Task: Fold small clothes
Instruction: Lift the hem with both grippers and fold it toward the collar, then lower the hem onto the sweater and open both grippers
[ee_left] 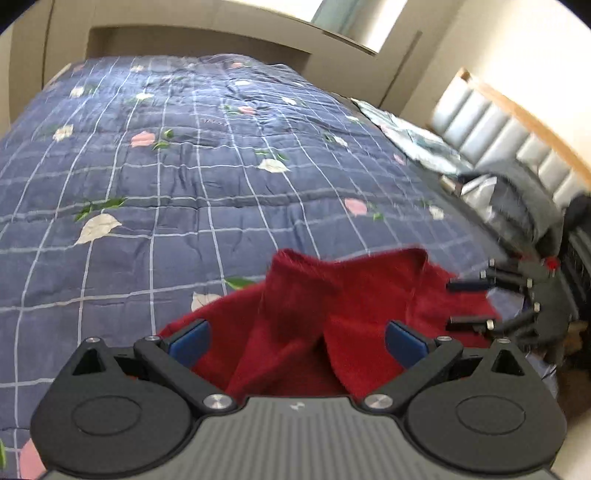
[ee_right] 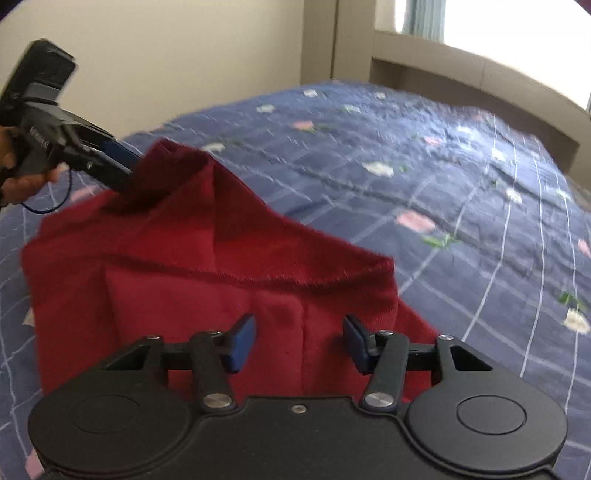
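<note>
A dark red fleecy garment (ee_left: 332, 314) lies crumpled on the blue checked quilt (ee_left: 184, 166). My left gripper (ee_left: 298, 341) stands wide open over it, and the cloth sits between the blue pads without being pressed. In the right wrist view, the left gripper (ee_right: 127, 170), held by a hand (ee_right: 18, 181), is at a raised peak of the garment (ee_right: 221, 240). My right gripper (ee_right: 299, 343) is partly open just above the garment's near edge, its pads clear of the cloth. It also shows at the right of the left wrist view, right gripper (ee_left: 467, 305).
The quilt (ee_right: 461, 192) stretches far beyond the garment. A padded grey headboard (ee_left: 498, 136) runs along the right, with patterned fabric (ee_left: 406, 136) and a grey heap (ee_left: 517, 199) in front of it. A bright window (ee_right: 498, 26) lies beyond the bed.
</note>
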